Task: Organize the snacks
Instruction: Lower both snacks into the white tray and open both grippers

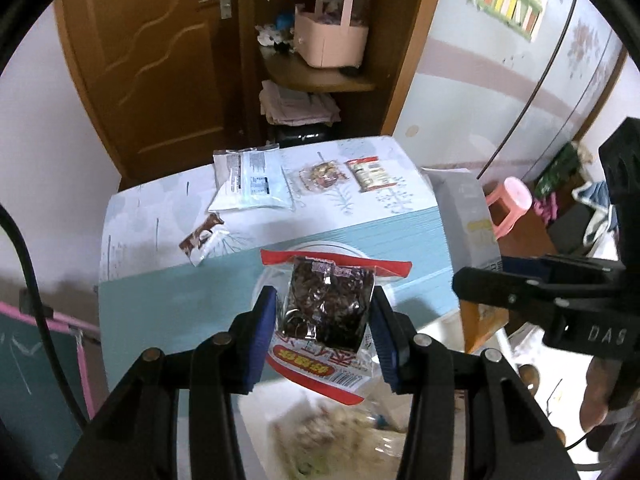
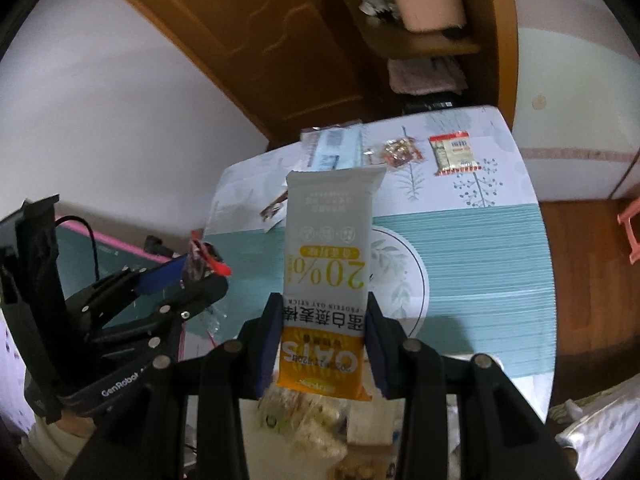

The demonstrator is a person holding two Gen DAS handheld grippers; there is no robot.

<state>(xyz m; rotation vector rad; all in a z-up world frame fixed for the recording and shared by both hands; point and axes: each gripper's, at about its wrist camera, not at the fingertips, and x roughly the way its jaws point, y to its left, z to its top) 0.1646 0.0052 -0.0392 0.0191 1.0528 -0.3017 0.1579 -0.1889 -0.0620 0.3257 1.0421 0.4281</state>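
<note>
Step in hand: both tools carry a snack above the near edge of the counter; I judge this is the carrying part, before putting down.
Left tool (image 1: 325,322): its blue pads are clamped on a clear plastic packet with red ends and dark dried pieces inside (image 1: 329,312), which is held in the air over the round leaf drawing on the counter.
Right tool (image 2: 322,336): clamped on the lower part of a long grey and orange oat bar wrapper (image 2: 329,264), which stands upward from the pads, also not touching the counter.
Next move: probably each snack must be lowered near the others and the pads opened only when the packet lies flat; the thin plastic can slip or crumple.
Surface: a counter with a pale leaf-pattern and teal striped cover (image 1: 168,300). At the far side lie a large white-blue flat pouch (image 1: 251,180), a small clear bag of mixed sweets (image 1: 323,175) and a red-edged packet of pale pieces (image 1: 370,174); a brown-white small wrapper (image 1: 203,238) lies nearer to the left.
Room: a brown wooden door (image 1: 152,60), an open shelf with a pink basket (image 1: 330,38), and a pink plastic stool (image 1: 510,204) on the floor.
</note>
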